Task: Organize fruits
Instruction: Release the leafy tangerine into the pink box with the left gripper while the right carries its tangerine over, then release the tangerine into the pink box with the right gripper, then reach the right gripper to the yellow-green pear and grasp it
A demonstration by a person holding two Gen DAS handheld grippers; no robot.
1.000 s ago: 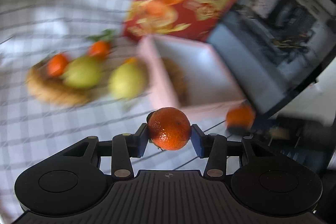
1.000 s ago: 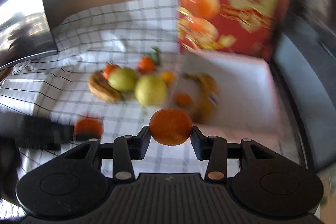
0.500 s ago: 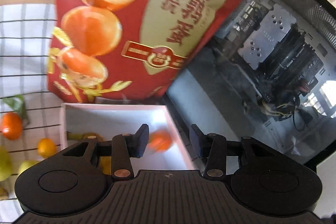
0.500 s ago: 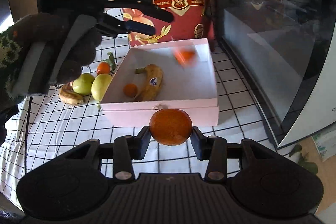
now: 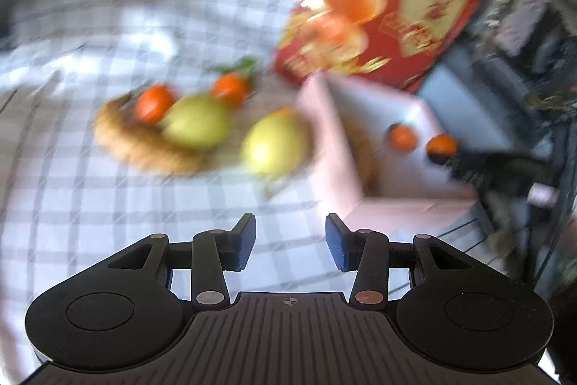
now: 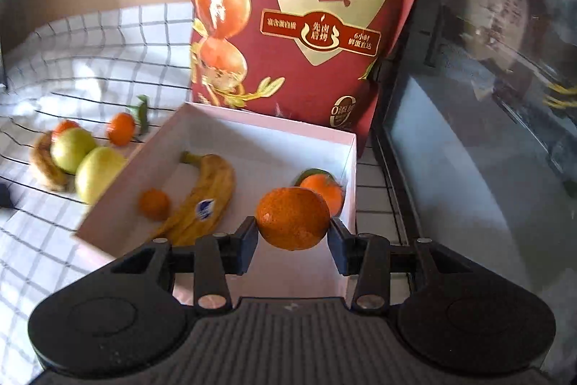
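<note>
- The left gripper (image 5: 290,242) stands open and empty above the checked cloth (image 5: 90,186).
- Two pears (image 5: 196,127), tangerines (image 5: 153,103) and a banana (image 5: 144,148) lie beside the pink box (image 5: 331,161).

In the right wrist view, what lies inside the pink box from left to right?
Small orange → banana → orange held in the right hand-held gripper → orange by the box's right wall.

Two handheld grippers, both angled downward.
Left gripper (image 5: 290,242) has jaws apart, empty; right gripper (image 6: 293,240) clamps a tangerine (image 6: 293,218).
</note>
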